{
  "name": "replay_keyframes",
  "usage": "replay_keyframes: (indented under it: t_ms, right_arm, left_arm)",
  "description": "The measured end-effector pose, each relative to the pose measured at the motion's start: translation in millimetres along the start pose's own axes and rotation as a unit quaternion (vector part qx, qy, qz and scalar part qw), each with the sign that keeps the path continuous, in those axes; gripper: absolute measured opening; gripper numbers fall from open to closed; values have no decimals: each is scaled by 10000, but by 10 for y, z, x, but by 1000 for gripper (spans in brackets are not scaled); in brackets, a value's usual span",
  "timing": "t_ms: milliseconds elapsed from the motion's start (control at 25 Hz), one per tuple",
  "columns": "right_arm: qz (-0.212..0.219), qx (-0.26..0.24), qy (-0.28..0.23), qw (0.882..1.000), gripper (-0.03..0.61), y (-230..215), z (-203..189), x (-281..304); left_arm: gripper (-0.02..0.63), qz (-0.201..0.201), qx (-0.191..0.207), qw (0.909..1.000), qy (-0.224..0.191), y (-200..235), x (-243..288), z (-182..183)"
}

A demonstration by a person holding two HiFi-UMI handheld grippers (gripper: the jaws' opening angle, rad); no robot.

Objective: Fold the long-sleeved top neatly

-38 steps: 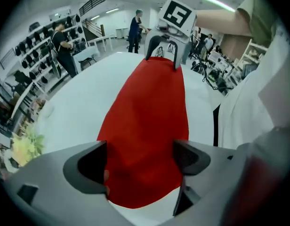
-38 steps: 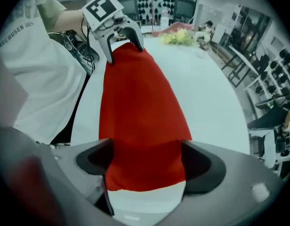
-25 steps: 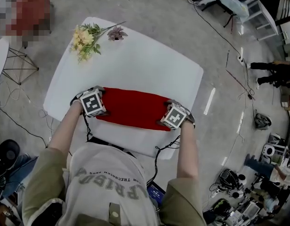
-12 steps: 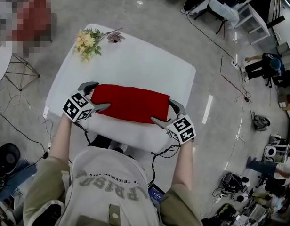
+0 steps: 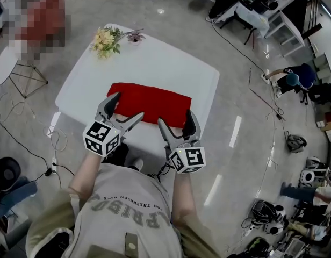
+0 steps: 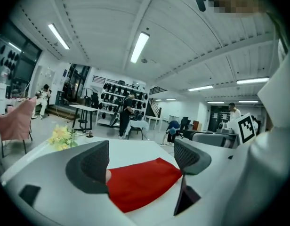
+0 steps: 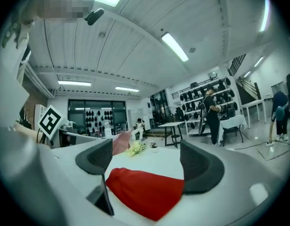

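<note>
"Two grippers are up in front of the person. What are they doing?"

"The left gripper hangs over the near left part of the tabletop. Its jaws are wide apart and hold nothing."

"And the other one?"

"The right gripper hangs over the near right part. Its jaws are wide apart too, with nothing in them."

"Where is the red top?"

"The long-sleeved top lies flat on the white tabletop, folded into a long strip. It sits closer to the person's side than to the far side."

"Do the jaws touch it?"

"I cannot tell from the head view. The jaw tips cross its near edge there. In both gripper views the top shows low in the gap between the jaws, lying on the tabletop past them."

"Is anything else on the tabletop?"

"A bunch of yellow flowers lies at the far left corner, well apart from the top. A darker flower lies just beside the bunch."
</note>
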State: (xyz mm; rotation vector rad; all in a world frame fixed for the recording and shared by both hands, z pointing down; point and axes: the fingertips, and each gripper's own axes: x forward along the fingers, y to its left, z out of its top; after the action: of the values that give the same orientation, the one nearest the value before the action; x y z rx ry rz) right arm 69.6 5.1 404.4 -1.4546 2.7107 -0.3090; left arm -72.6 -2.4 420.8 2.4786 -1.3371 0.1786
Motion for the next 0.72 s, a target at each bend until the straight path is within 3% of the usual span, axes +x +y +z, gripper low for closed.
replay_keyframes:
  t_ms: [120,240,280,320,360,600,720]
  right_arm:
    - [-159,-211,-92,9996,433,144,68,-123]
    - [-267,-162,-270,9991,267,187,177,-267]
    - [-291,-139,-323,9990,264,191,205,-309]
    - [-314,-150,-358,9988,248,197,225,-347]
    - [-336,-190,-374,9986,214,209,239,-381]
    - [-486,-583,-332,9966,161,355,289,-485]
    - [-728,-878,-332,9929,54,367,297,-545]
  left_arm:
    - [440,244,51,9994,-237,-134,-151,60]
    - [415,525,198,9975,-427,-216,-285,114]
    - [347,642,251,9963,-515,-226,-331,133]
    - [225,757,294,9948,-615,-230,-379,152]
    - [176,846,327,9934,-698,-235,-425,168]
    - [64,1208,483,9869,-952,-229,-672,271]
    - [27,1388,562,9836,-1008,-249,-742,271]
